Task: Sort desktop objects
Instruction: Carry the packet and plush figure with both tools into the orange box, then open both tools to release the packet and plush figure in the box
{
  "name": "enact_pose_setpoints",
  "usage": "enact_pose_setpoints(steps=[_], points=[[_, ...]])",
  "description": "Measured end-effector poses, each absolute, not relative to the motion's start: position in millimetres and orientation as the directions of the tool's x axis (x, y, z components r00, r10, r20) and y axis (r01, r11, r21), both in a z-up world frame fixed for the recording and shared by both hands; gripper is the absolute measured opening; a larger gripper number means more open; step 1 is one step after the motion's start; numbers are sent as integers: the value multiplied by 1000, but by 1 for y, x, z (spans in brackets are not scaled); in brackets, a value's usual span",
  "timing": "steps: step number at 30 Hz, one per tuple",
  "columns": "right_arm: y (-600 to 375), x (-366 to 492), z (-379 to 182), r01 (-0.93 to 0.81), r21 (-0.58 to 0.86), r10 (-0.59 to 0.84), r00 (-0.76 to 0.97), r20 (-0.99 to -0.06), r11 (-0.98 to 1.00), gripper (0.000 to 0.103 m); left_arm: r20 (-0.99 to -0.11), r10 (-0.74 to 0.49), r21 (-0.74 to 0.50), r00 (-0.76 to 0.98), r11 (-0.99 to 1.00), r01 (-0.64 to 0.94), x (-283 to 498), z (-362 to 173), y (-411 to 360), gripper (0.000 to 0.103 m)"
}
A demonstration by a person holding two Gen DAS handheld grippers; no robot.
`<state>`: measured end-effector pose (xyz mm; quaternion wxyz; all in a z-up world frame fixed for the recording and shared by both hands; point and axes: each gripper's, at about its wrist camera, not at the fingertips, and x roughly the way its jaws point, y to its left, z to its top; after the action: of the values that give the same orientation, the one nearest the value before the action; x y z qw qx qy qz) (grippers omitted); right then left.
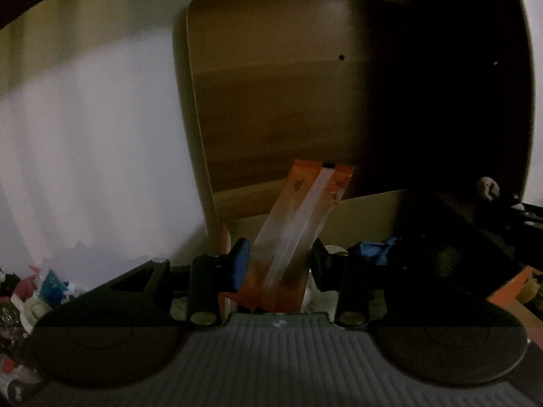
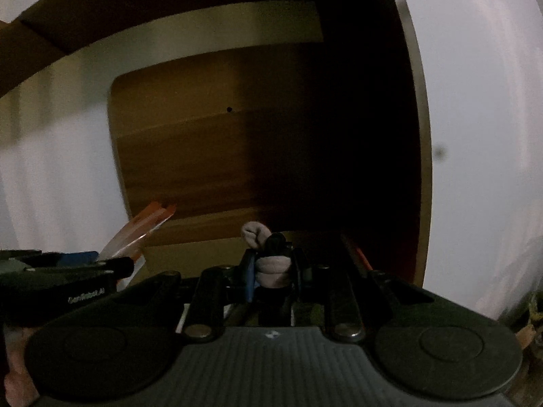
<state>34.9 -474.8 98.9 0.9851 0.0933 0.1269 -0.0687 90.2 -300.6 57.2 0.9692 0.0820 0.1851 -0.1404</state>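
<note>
My left gripper (image 1: 280,264) is shut on a long orange and clear snack packet (image 1: 298,224), which tilts up and to the right in front of a brown wooden panel (image 1: 288,95). The packet's top also shows in the right wrist view (image 2: 142,227). My right gripper (image 2: 273,268) is shut on a small grey and black soft toy (image 2: 268,254), held upright between the fingers. The toy also shows at the right of the left wrist view (image 1: 488,188).
A pale cardboard box (image 1: 366,217) stands behind the packet. A blue crumpled item (image 1: 376,251) lies to its right. Colourful wrappers (image 1: 30,288) are piled at the lower left. An orange-edged box (image 1: 512,288) sits at the right. A white wall (image 2: 485,135) fills the right side.
</note>
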Motion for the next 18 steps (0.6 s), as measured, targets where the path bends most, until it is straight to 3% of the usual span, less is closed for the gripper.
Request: enact_pose_setpoints(steps=[5, 18], points=[[-478, 62, 92, 184, 238, -112, 951, -288, 954, 20, -423, -213, 95, 881, 956, 277, 109, 47, -307, 37], [-471, 105, 86, 240, 233, -168, 943, -289, 943, 20, -461, -162, 83, 873, 971, 224, 139, 36, -309, 37]])
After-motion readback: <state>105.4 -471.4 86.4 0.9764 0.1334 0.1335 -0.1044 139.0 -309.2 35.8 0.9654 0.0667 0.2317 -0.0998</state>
